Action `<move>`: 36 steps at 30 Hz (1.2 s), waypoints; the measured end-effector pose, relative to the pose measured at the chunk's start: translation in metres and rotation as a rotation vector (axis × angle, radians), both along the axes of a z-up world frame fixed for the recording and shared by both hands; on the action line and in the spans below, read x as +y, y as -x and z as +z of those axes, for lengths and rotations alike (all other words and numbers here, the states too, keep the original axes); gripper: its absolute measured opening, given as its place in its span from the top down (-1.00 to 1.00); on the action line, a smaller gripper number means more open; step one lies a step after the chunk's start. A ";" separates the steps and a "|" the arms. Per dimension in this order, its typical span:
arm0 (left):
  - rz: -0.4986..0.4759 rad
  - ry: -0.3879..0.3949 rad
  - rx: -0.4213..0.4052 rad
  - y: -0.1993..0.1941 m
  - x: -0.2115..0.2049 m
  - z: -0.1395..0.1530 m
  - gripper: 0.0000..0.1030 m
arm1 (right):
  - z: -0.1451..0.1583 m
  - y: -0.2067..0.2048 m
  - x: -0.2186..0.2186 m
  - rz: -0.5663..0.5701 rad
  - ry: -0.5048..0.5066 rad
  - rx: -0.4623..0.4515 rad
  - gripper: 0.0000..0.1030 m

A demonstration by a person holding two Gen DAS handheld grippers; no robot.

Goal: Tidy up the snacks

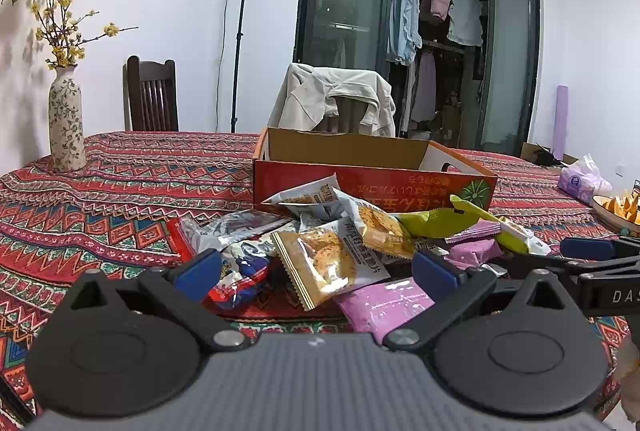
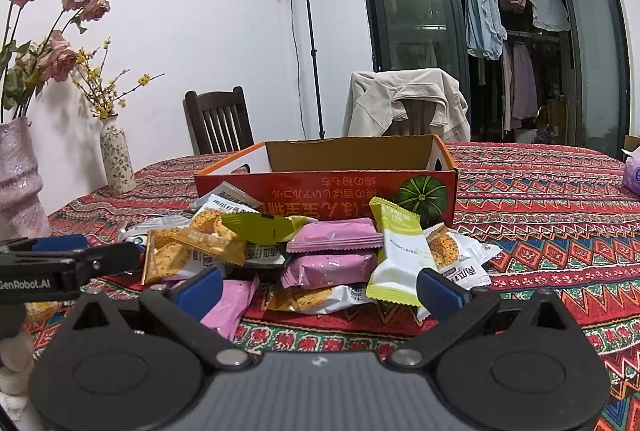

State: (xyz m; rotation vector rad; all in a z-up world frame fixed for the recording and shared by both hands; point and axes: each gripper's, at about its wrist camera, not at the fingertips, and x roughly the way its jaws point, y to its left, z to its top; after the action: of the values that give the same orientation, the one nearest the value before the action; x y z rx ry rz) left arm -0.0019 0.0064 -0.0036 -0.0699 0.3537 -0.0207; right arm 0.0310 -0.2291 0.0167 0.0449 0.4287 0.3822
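Note:
A pile of snack packets lies on the patterned tablecloth in front of an open red cardboard box (image 1: 372, 183) (image 2: 328, 187). In the left wrist view, my left gripper (image 1: 316, 271) is open around a cracker packet (image 1: 328, 263), with a red-blue packet (image 1: 240, 275) and a pink packet (image 1: 384, 305) beside it. In the right wrist view, my right gripper (image 2: 318, 287) is open in front of pink packets (image 2: 332, 269), a green-white packet (image 2: 396, 263) and cracker packets (image 2: 188, 251). Each gripper shows at the edge of the other's view (image 1: 592, 251) (image 2: 60, 255).
A floral vase (image 1: 66, 123) (image 2: 116, 159) stands at the table's left, with a larger pink vase (image 2: 18, 183) nearer. A tissue pack (image 1: 584, 181) and a bowl of chips (image 1: 620, 209) sit at the right. Chairs (image 1: 152, 95) (image 2: 404, 103) stand behind the table.

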 end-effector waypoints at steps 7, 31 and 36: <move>0.003 -0.029 -0.004 0.000 -0.002 -0.001 -1.00 | 0.000 0.000 -0.001 -0.004 0.000 -0.001 -1.00; 0.027 -0.058 -0.016 -0.013 0.003 0.012 -1.00 | 0.013 -0.038 -0.022 -0.063 0.016 0.024 -0.88; 0.044 -0.060 0.000 -0.021 0.009 0.014 -1.00 | 0.011 -0.069 -0.030 -0.054 0.048 0.105 -0.50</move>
State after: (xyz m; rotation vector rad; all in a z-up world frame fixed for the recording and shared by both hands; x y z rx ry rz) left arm 0.0191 0.0149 0.0105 -0.0180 0.3523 0.0338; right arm 0.1000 -0.2588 0.0274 0.0294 0.5395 0.3171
